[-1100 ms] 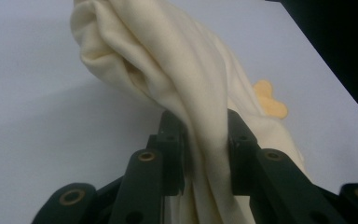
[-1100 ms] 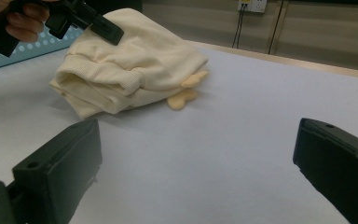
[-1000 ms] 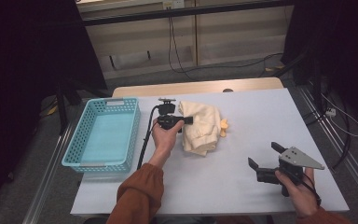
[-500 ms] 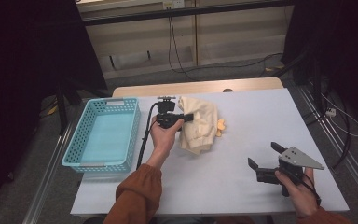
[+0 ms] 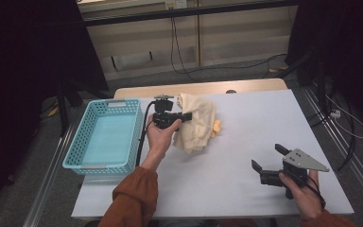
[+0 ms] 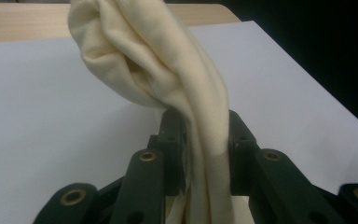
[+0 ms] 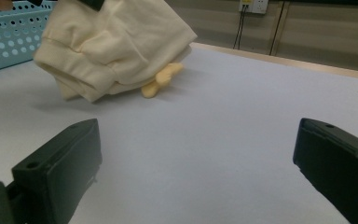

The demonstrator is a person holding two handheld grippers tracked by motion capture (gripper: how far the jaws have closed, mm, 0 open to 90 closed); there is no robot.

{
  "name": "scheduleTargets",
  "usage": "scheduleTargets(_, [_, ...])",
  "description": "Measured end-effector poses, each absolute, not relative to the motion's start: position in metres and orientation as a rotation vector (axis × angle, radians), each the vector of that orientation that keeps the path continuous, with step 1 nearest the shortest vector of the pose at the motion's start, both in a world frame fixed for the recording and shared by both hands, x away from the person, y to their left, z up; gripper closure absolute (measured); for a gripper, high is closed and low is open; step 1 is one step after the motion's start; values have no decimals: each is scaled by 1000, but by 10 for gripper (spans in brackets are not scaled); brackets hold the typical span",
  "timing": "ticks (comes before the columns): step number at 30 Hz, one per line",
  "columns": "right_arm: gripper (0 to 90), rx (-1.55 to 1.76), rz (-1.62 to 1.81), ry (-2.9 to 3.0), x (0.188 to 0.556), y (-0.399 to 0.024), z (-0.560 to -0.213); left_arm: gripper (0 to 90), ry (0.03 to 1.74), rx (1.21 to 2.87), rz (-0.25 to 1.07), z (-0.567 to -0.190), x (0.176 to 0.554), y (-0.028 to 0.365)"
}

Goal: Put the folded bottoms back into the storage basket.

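High view: the left tongs [image 5: 187,115] — held in the person's left hand [image 5: 160,137] near the middle of the white bench [image 5: 246,132] — are clamped on a cream cloth [image 5: 196,120], which hangs bunched from the jaws with its lower folds at or just above the bench. A small yellow piece [image 5: 215,126] shows at the cloth's 3 o'clock edge. A light-blue perforated basket [image 5: 105,137] stands at 9 o'clock of the cloth, just beside the left hand. The right tongs [image 5: 269,158], held in the right hand [image 5: 302,187] toward 5 o'clock of the bench, stand well apart from the cloth with jaws spread and nothing between them.

Left gripper view: a gathered rope of cloth [image 6: 168,70] is pinched between both black jaws.

Right gripper view: wide-set jaws frame bare bench; cloth [image 7: 116,46] and basket [image 7: 9,37] lie at 11 o'clock.
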State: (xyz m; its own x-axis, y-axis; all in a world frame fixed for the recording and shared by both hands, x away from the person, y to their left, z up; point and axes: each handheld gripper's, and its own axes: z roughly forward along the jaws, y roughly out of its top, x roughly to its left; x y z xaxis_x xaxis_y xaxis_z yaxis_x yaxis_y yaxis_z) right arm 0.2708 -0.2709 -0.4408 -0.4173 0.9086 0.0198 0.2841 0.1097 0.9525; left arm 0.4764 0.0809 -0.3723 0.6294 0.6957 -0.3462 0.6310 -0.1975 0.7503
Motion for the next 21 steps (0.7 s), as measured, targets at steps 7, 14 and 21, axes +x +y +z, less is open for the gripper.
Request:
scheduleTargets(7, [10,1164,1319,1785,271,-271,-441,732,1034,1886,92,-366,476,92])
scheduleTargets(14, [10,1163,1321,1786,271,-271,-441,732,1003,1882,95,-362,469,97])
scheduleTargets(21, [10,1164,1318,1786,271,-271,-441,732,954,1902,106,-358,460,100])
